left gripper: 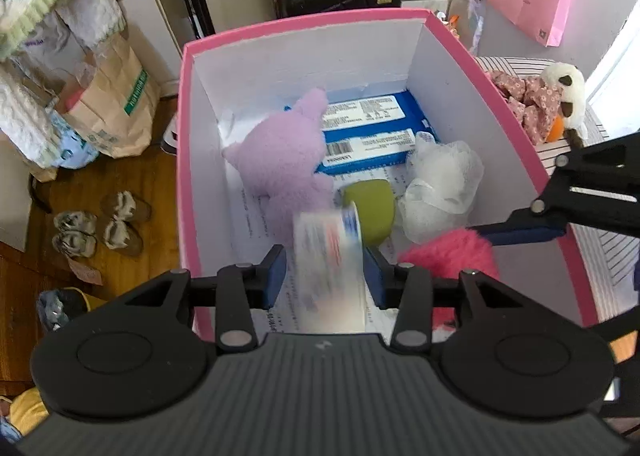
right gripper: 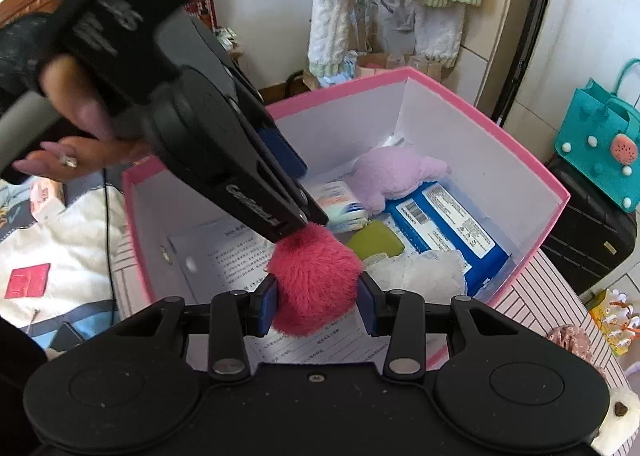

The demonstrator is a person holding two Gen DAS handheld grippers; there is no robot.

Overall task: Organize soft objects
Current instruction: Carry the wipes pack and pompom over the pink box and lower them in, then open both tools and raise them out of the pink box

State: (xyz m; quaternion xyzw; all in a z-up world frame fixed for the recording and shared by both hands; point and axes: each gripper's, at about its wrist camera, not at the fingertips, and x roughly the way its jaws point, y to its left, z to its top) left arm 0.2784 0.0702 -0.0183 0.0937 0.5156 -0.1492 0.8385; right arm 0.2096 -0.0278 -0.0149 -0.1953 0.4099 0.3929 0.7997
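Jaws over the pink box (left gripper: pixel 556 191): your left gripper (left gripper: pixel 325 276) clamps a tissue pack (left gripper: pixel 328 256); your right gripper (right gripper: pixel 316 296) clamps a pink pom-pom (right gripper: pixel 316 280); next, likely release both inside.

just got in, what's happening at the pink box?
A person holds a gripper in each hand over the pink box. The left gripper holds a small tissue pack; the right gripper is clamped on a pink fluffy ball. Already in the box: a purple plush, a blue wipes pack, a green sponge and a white mesh puff.
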